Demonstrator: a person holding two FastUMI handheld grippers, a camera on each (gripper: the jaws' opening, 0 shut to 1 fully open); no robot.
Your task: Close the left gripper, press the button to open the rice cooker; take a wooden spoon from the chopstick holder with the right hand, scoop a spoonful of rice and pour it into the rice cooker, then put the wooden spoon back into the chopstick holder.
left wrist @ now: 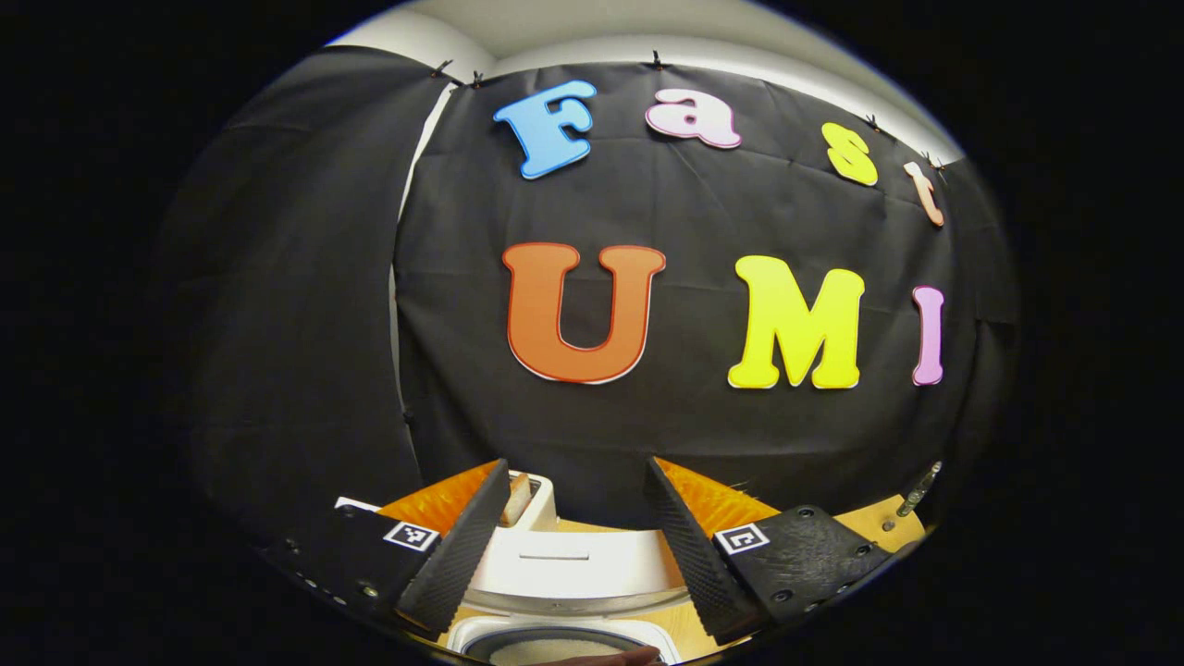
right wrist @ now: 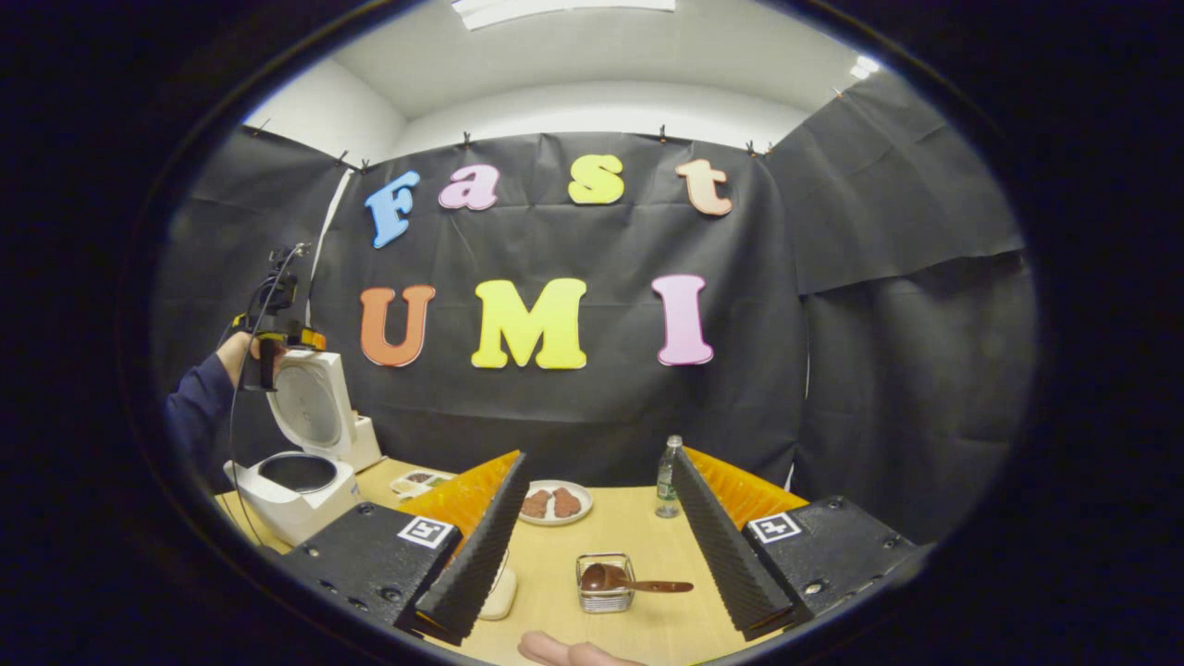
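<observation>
The rice cooker (right wrist: 301, 462) stands open far left, both grippers' jaws spread empty, while the light, stiff wooden spoon (right wrist: 629, 583) rests across a small glass container (right wrist: 606, 585) near centre on the tabletop (right wrist: 638, 546), best gripped by its slim handle.

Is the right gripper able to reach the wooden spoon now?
Probably yes: the right gripper is open, and the wooden spoon lies across a glass holder just ahead, with bare table between.
</observation>
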